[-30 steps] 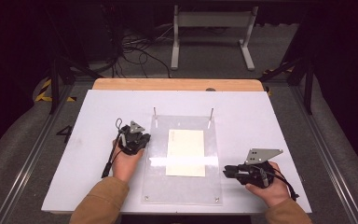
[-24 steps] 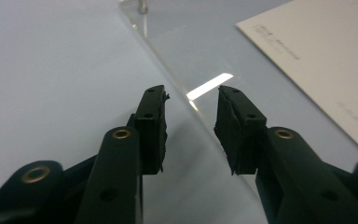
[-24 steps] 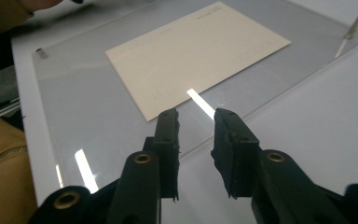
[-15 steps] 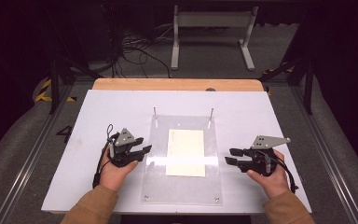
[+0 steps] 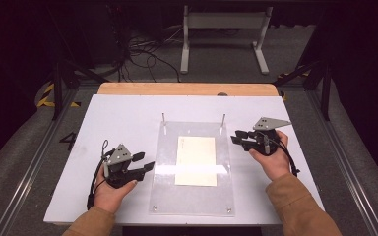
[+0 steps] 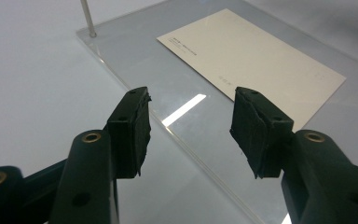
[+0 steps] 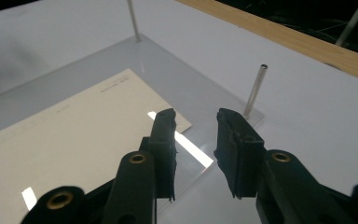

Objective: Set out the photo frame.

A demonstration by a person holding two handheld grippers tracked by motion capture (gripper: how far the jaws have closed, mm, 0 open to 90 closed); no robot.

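Both tongs have shifted since a second ago: your left tongs pulled back toward you and out to the left edge of the acrylic plate; your right tongs moved forward along the plate's right edge, toward the far right post.

Cream card lies flat on the plate, between the two tongs, touching neither. In the left gripper view the card sits ahead and to the right of your left tongs, small print along its far edge, too small to read. In the right gripper view the card is to the left of your right tongs, its near corner just beside the left jaw tip.

Left tongs: wide open, holding nothing, jaws over the plate's left edge, one jaw over bare table, the other over the plate. Whether they touch the surface, can't tell.

Right tongs: partly open, narrower gap than the left, holding nothing. Jaws sit near the plate's far right corner, with the far right post just ahead of the right jaw and the far left post well beyond the left one.

Plate sits on the white table, two upright metal posts at its far corners, small fasteners at the near corners. Glare strip runs across the plate between the tongs. Your left hand and right hand wrap the gripper bodies; grey three-cornered plates on top of each. Wood strip runs along the table's far edge, beyond both tongs.
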